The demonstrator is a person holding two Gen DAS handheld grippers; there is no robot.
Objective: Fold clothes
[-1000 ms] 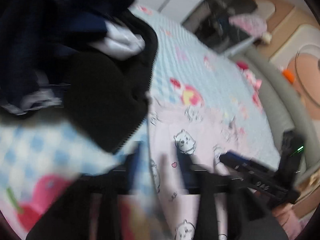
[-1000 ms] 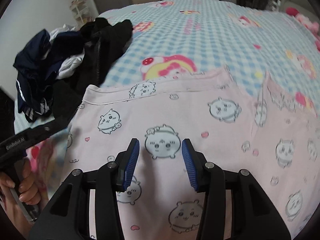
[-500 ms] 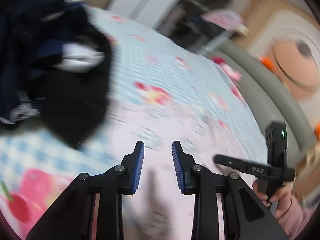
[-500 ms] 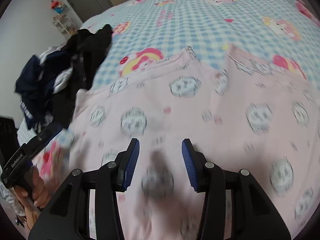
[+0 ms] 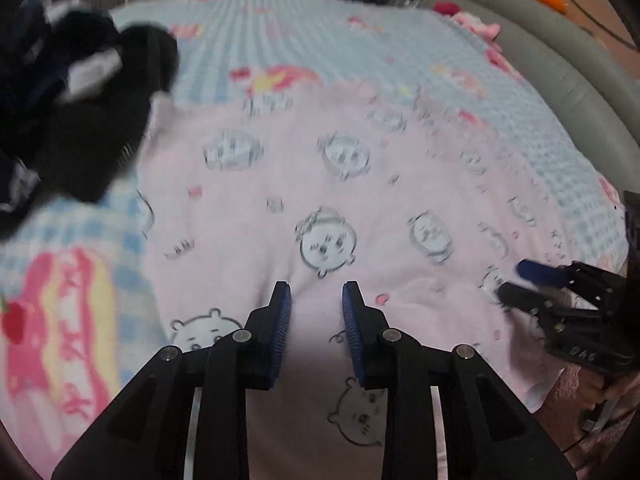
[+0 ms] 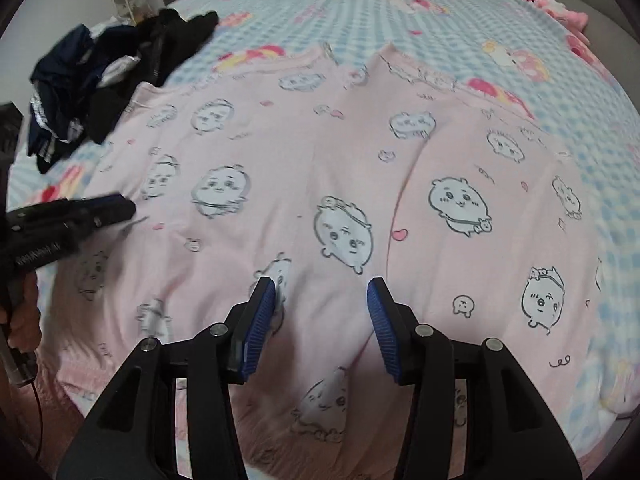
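Bed under a blue-and-white checked cartoon-print blanket [image 6: 460,12]; grey padded bed edge [image 5: 560,52] far right. Heap of black and navy clothes [image 6: 104,92] far left. Lettering on the gripper bodies too blurred to read. Pink cartoon-print garment [image 6: 320,152] lies spread flat mid-bed, below both claws. Left gripper [image 5: 315,308] jaws apart, empty. Right gripper [image 6: 322,300] jaws opening, nothing between them.
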